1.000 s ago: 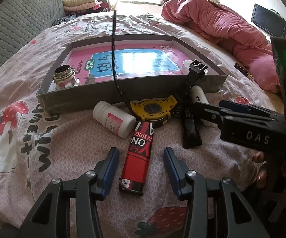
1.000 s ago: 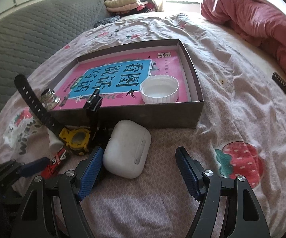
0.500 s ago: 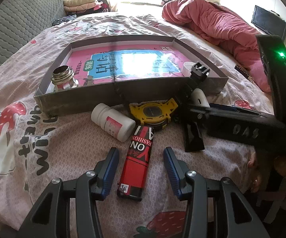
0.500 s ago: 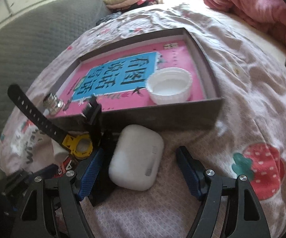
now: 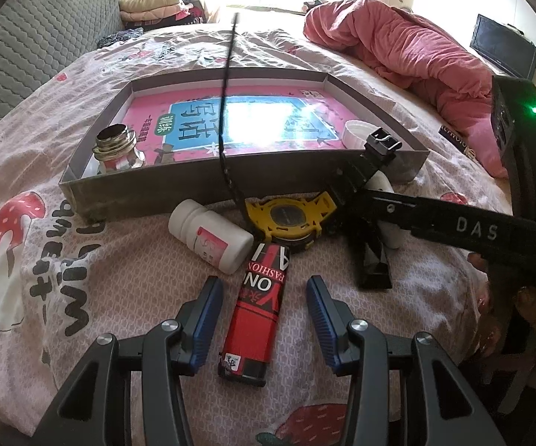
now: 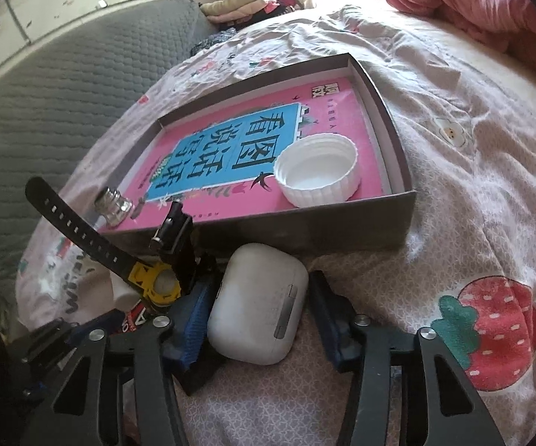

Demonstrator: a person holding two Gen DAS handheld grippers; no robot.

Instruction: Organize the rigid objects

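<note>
Beside the earbud case [image 6: 258, 306]: watch [image 6: 156, 282]; box wall [image 6: 305, 230] ahead.

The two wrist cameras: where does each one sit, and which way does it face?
Left wrist: sits on the left tongs, facing down the bed to the tray; open fingers straddle the lighter; the right tongs show alongside.
Right wrist: sits on the right tongs, facing the tray; fingers closing around the earbud case.
Shared: tray, white lid, watch.
</note>
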